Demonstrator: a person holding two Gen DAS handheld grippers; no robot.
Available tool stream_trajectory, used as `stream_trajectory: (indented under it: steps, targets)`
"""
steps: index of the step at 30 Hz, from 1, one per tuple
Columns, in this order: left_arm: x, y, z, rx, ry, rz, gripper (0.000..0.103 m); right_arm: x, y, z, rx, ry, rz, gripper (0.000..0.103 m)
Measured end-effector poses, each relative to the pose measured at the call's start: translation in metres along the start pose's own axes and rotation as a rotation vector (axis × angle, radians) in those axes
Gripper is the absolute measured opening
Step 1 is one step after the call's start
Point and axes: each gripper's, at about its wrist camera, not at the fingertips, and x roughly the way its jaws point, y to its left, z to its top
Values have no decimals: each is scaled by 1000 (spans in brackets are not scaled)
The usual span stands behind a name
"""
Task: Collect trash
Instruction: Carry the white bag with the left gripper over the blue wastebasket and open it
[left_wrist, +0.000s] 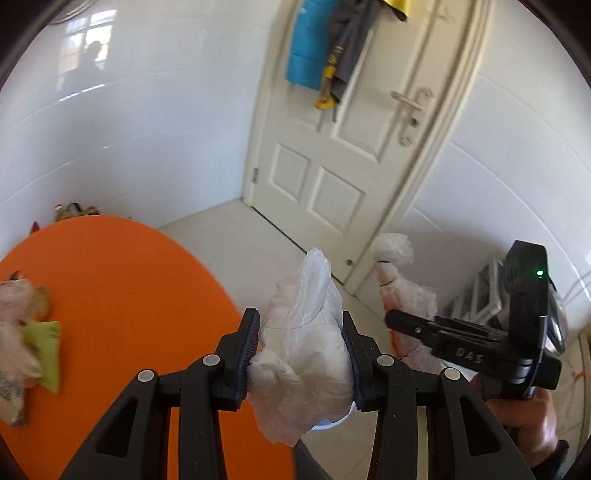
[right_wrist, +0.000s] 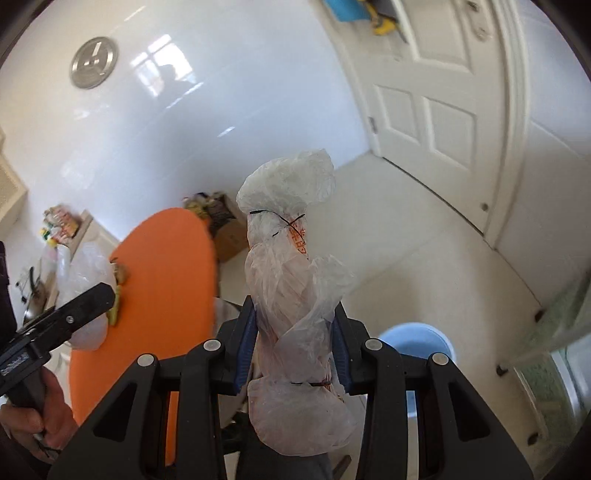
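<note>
My left gripper (left_wrist: 301, 328) is shut on a crumpled clear plastic bag (left_wrist: 303, 354), held up in the air beside the orange table (left_wrist: 110, 295). My right gripper (right_wrist: 295, 317) is shut on a twisted plastic bag with orange print and black ties (right_wrist: 291, 280), also held in the air. In the left wrist view the right gripper (left_wrist: 476, 347) and its bag (left_wrist: 402, 295) show at the right. In the right wrist view the left gripper (right_wrist: 74, 306) and its bag (right_wrist: 85, 280) show at the left. A blue bin (right_wrist: 417, 343) stands on the floor below my right gripper.
More scraps, a fluffy white wad (left_wrist: 14, 328) and a green paper (left_wrist: 46, 350), lie on the orange table's left side. A white door (left_wrist: 351, 147) with hanging clothes is ahead. A cardboard box (right_wrist: 225, 225) sits on the floor past the table. White tiled walls surround.
</note>
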Motion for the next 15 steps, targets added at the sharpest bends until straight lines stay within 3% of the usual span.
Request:
stream_trajectory:
  steps: [3, 7, 15]
  targets:
    - [48, -35, -8, 36, 111, -73, 38, 16, -53, -17, 89, 46, -69, 37]
    - [109, -57, -30, 30, 255, -99, 38, 45, -116, -44, 199, 112, -109, 37]
    - [211, -45, -53, 31, 466, -82, 44, 103, -188, -58, 340, 209, -131, 40]
